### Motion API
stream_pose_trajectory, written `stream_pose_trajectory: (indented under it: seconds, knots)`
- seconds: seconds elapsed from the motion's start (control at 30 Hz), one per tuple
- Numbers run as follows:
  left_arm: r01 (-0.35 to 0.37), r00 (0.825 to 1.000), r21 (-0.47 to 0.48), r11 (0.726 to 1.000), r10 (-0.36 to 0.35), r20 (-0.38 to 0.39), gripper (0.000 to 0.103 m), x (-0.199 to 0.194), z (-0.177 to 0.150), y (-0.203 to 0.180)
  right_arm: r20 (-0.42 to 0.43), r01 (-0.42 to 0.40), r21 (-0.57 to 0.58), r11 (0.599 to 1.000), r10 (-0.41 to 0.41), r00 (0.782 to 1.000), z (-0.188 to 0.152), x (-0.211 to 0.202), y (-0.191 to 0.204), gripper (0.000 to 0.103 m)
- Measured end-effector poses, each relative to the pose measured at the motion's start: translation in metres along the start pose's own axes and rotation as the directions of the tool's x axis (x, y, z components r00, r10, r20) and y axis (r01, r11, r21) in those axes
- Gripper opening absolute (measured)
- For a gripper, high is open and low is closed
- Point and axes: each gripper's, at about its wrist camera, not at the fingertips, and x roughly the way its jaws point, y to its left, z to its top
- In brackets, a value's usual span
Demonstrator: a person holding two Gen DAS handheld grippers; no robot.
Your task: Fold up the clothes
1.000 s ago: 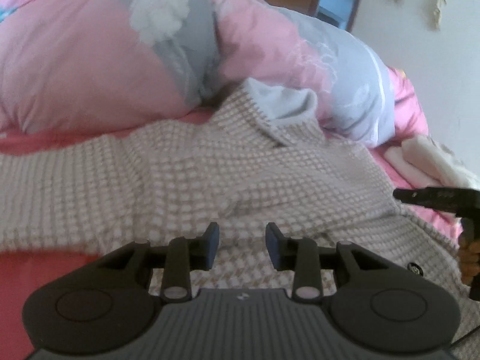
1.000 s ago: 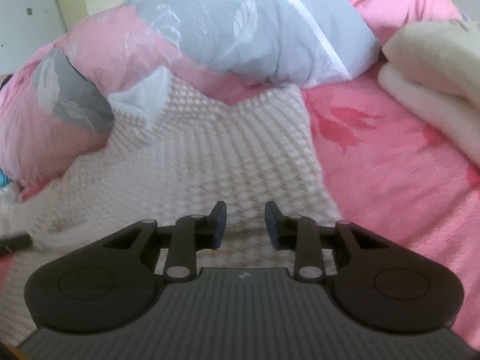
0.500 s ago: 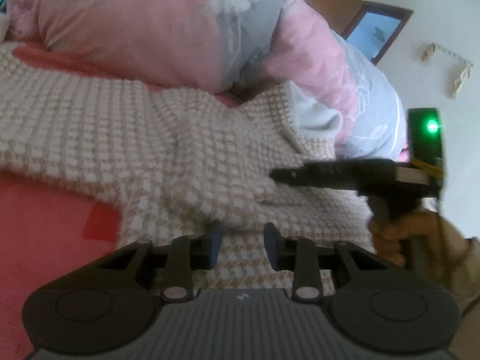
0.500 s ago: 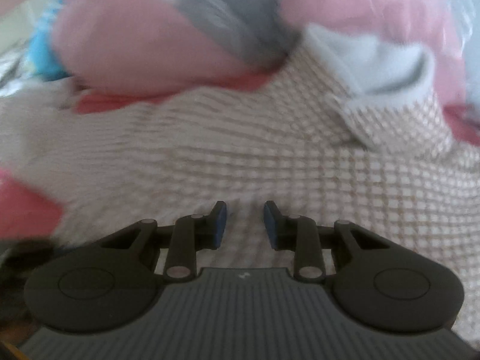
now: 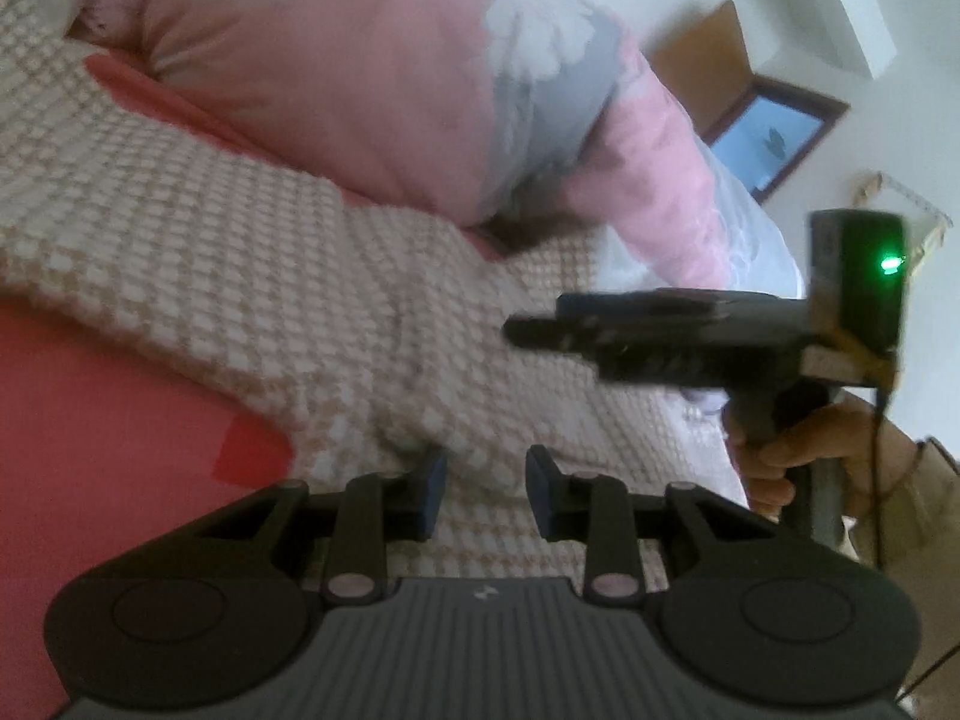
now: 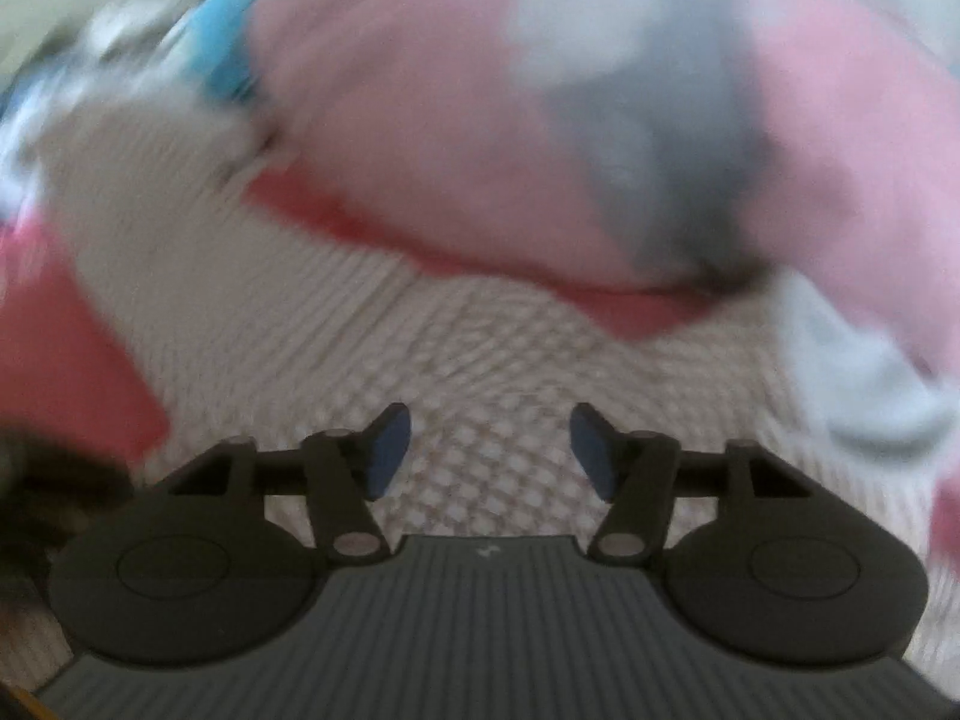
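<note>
A beige-and-white checked knit garment (image 5: pixel 240 252) lies spread on the pink bed sheet (image 5: pixel 90 420). My left gripper (image 5: pixel 485 486) hovers low over a raised fold of it. Its jaws stand narrowly apart, and only the lower cloth shows in the gap. In the left wrist view my right gripper (image 5: pixel 522 330) reaches in from the right above the garment, with a hand (image 5: pixel 804 450) on its handle. In the blurred right wrist view the right gripper (image 6: pixel 491 450) is over the garment (image 6: pixel 480 360). Its jaws are opening wide, with nothing between them.
A bulky pink and grey quilt (image 5: pixel 336 60) is heaped along the garment's far edge, also in the right wrist view (image 6: pixel 450 120). A pale grey collar or lining (image 6: pixel 852 372) shows at the right. A dark-framed pane (image 5: pixel 768 138) is set in the white wall behind.
The right gripper swept in from the right edge over the garment and spread its jaws. The left view rolled and dropped closer to the cloth fold.
</note>
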Motion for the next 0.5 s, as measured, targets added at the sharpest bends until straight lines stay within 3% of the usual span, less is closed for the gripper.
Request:
stream_pose_trajectory:
  seconds: [0.13, 0.27, 0.4, 0.5]
  knots:
    - [-0.003, 1.000, -0.048, 0.999, 0.004, 0.028, 0.029, 0.002, 0.003, 0.007, -0.112, -0.088, -0.118, 0.989, 0.075, 0.991, 0.011, 0.030, -0.006, 0.060]
    - [0.000, 0.999, -0.104, 0.995, 0.004, 0.036, 0.022, 0.006, 0.007, 0.015, -0.179, -0.187, -0.108, 0.976, 0.166, 0.970, 0.022, 0.041, -0.010, 0.057]
    - [0.008, 0.999, -0.112, 0.994, -0.004, 0.039, 0.020, 0.010, 0.009, 0.017, -0.188, -0.221, -0.065, 0.973, 0.205, 0.960, 0.020, 0.040, -0.009, 0.031]
    - [0.020, 0.999, -0.114, 0.993, -0.015, 0.045, 0.016, 0.012, 0.011, 0.018, -0.149, -0.197, -0.068, 0.978, 0.185, 0.971, 0.014, 0.033, -0.005, 0.022]
